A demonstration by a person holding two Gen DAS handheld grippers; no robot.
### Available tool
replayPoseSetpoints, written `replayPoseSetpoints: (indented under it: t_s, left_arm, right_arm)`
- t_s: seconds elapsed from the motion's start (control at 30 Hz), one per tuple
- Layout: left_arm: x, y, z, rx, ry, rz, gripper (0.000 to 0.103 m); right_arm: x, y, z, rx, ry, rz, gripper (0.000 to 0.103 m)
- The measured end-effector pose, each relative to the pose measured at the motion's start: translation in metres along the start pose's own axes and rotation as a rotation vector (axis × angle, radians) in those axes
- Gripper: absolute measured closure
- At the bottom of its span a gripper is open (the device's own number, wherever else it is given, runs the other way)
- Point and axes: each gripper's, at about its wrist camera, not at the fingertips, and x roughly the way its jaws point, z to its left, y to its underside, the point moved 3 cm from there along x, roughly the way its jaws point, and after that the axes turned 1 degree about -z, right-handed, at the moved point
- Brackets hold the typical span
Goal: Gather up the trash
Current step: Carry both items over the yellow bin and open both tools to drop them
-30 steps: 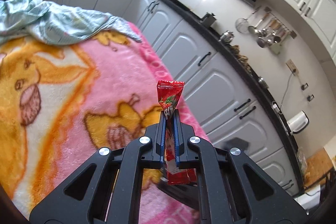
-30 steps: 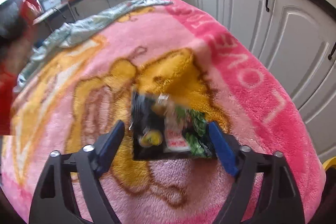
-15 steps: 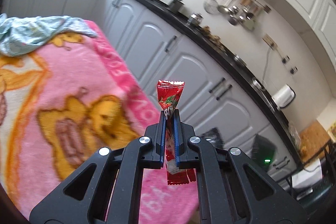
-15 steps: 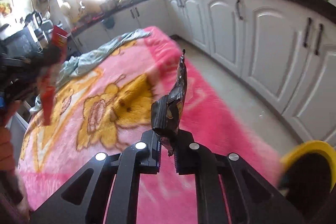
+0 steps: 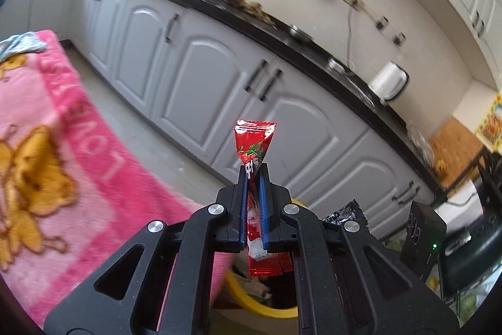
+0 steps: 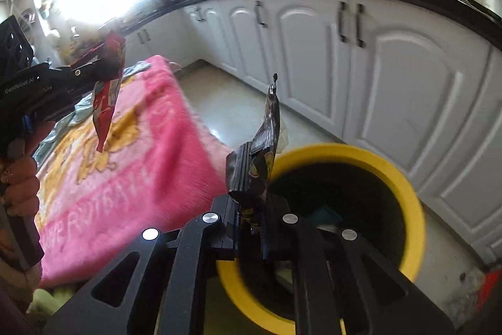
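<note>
My left gripper [image 5: 253, 178] is shut on a red candy wrapper [image 5: 253, 143], held upright past the bed's edge; the wrapper also shows in the right wrist view [image 6: 106, 102]. My right gripper [image 6: 251, 206] is shut on a black snack wrapper [image 6: 262, 153], held just above the near rim of a yellow trash bin [image 6: 404, 187]. The bin's rim [image 5: 248, 300] also shows below the left gripper, and the black wrapper's tip [image 5: 348, 211] shows to its right.
A pink blanket with orange figures [image 6: 125, 165] covers the bed on the left. White kitchen cabinets [image 5: 194, 77] under a black counter run along the far side. Light floor [image 6: 232, 102] lies between bed and cabinets. A black device [image 5: 423, 237] is at the right.
Both grippers have swung right, off the bed and toward the yellow bin. The right gripper, open around the black wrapper a second ago, has shut on it and lifted it.
</note>
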Motion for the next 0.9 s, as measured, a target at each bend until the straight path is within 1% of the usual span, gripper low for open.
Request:
replayPoseSetpoints:
  t_s: [0.2,0.3,0.47,0.5,0.53,0.57,0.6,0.67,0.73,0.77,0.8,0.87,0.9]
  left_arm:
    - [0.04,0.022,-0.038,0.059,0.029,0.068,0.1]
    - [0.058,0.033,-0.05,0.08,0.034,0.1,0.099]
    - [0.077,0.047,-0.058,0.102,0.032,0.135,0.098]
    - [0.081,0.049,-0.058,0.105,0.034,0.146,0.098]
    - [0.084,0.052,-0.059,0.106,0.037,0.156,0.098]
    - [0.087,0.055,-0.059,0.105,0.038,0.169,0.089]
    - [0.089,0.055,-0.058,0.104,0.036,0.173,0.071]
    - [0.092,0.058,-0.055,0.096,0.038,0.182,0.056]
    - [0.092,0.061,-0.053,0.085,0.038,0.193,0.053]
    - [0.091,0.061,-0.052,0.083,0.039,0.196,0.044]
    - [0.089,0.061,-0.05,0.08,0.037,0.195,0.038]
    - [0.083,0.06,-0.048,0.078,0.041,0.191,0.036]
    - [0.079,0.059,-0.047,0.076,0.037,0.185,0.03]
  right_arm:
    - [-0.006,0.024,-0.032,0.059,0.025,0.011,0.094]
    - [-0.001,0.034,-0.044,0.081,0.027,0.029,0.094]
    - [0.006,0.041,-0.051,0.106,0.022,0.05,0.09]
    - [0.007,0.042,-0.054,0.111,0.024,0.055,0.08]
    - [0.007,0.043,-0.056,0.118,0.032,0.056,0.063]
    - [0.006,0.044,-0.059,0.127,0.043,0.052,0.056]
    - [0.005,0.045,-0.061,0.134,0.045,0.048,0.051]
    - [0.002,0.046,-0.066,0.148,0.049,0.042,0.048]
    - [-0.004,0.048,-0.069,0.156,0.063,0.034,0.042]
    - [-0.008,0.049,-0.071,0.161,0.069,0.027,0.041]
    - [-0.011,0.049,-0.072,0.164,0.072,0.022,0.041]
    - [-0.023,0.051,-0.072,0.164,0.086,0.003,0.037]
    - [-0.028,0.052,-0.071,0.161,0.093,-0.007,0.033]
